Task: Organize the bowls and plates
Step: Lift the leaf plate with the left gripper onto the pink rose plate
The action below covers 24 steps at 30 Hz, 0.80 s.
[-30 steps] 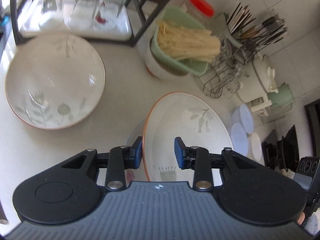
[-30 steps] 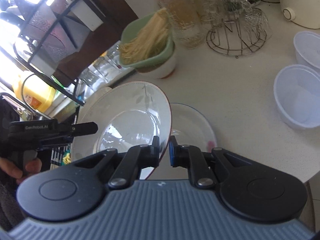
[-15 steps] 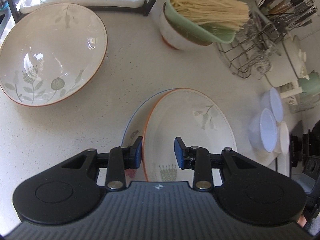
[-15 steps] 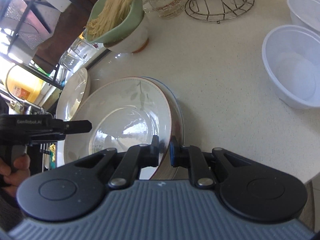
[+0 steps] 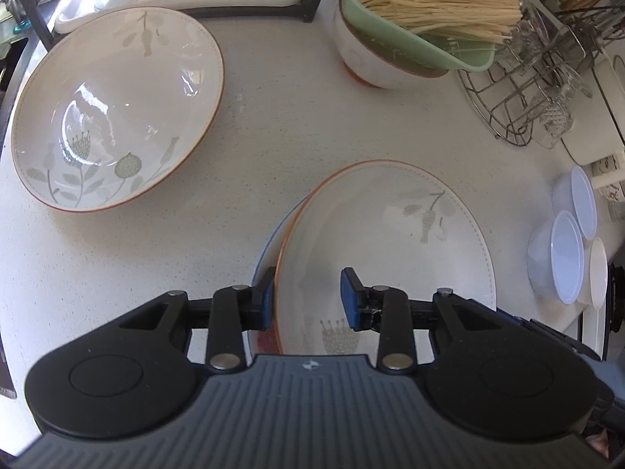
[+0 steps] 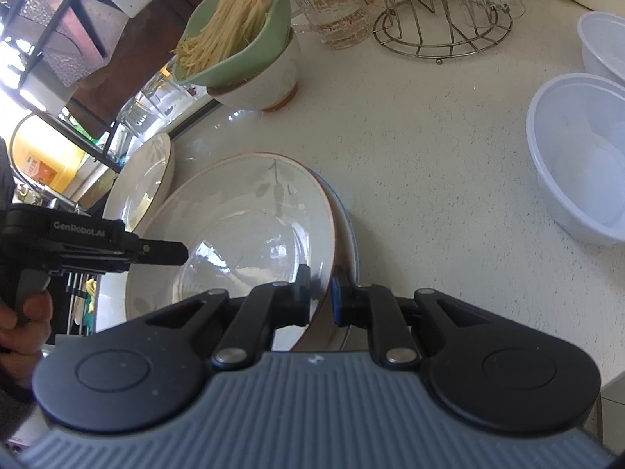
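Left wrist view: your left gripper (image 5: 306,299) hangs over the near edge of the cream plate (image 5: 384,242), its blue-padded fingers (image 5: 349,299) spread apart and straddling the rim without gripping it. The plate is glazed cream with an orange-brown rim, a stitched inner border and grey-green flower and leaf prints. It lies on a second, blue-rimmed plate (image 5: 263,264), of which only a thin crescent shows at its left side; both rest on the speckled pale worktop (image 5: 273,133). Farther left on the worktop stands a large bowl (image 5: 117,109) in the same floral pattern. Behind, a green colander (image 5: 449,52) of dry noodles sits in a white bowl, beside a wire rack (image 5: 523,93); clear plastic bowls (image 5: 566,258) stand at the right.

Right wrist view: your right gripper (image 6: 321,299) has its fingers (image 6: 302,293) closed on the cream plate's (image 6: 250,234) right rim, which is tilted slightly above the blue-rimmed plate (image 6: 349,230). Your left gripper (image 6: 164,252) reaches in over the opposite edge.
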{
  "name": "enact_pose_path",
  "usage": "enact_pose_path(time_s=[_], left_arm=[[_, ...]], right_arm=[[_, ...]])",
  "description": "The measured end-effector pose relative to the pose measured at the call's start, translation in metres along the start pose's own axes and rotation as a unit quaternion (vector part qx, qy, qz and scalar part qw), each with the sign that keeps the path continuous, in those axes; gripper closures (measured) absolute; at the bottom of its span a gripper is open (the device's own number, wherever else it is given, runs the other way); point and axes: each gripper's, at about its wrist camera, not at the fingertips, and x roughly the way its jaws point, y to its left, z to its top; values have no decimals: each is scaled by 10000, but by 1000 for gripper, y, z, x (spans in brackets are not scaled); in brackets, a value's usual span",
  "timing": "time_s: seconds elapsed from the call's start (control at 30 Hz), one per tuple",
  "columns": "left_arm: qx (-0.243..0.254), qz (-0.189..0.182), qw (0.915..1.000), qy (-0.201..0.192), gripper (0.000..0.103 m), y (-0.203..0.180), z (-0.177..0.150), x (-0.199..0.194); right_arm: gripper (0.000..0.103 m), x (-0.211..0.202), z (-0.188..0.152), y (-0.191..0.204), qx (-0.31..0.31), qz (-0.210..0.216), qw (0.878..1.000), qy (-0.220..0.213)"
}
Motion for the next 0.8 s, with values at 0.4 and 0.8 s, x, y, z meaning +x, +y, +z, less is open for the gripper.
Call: enact_pose_path(time_s=[0.4,0.8], left_arm=[[-841,-226,9959,251,52,13,-14,-8],[-1294,-548,9890,465,51,26,-37,-17]], right_arm=[[86,-1,-10,13,-383,-276,9987,-170],[86,-7,-16,18,-445,-453,9974,-333]])
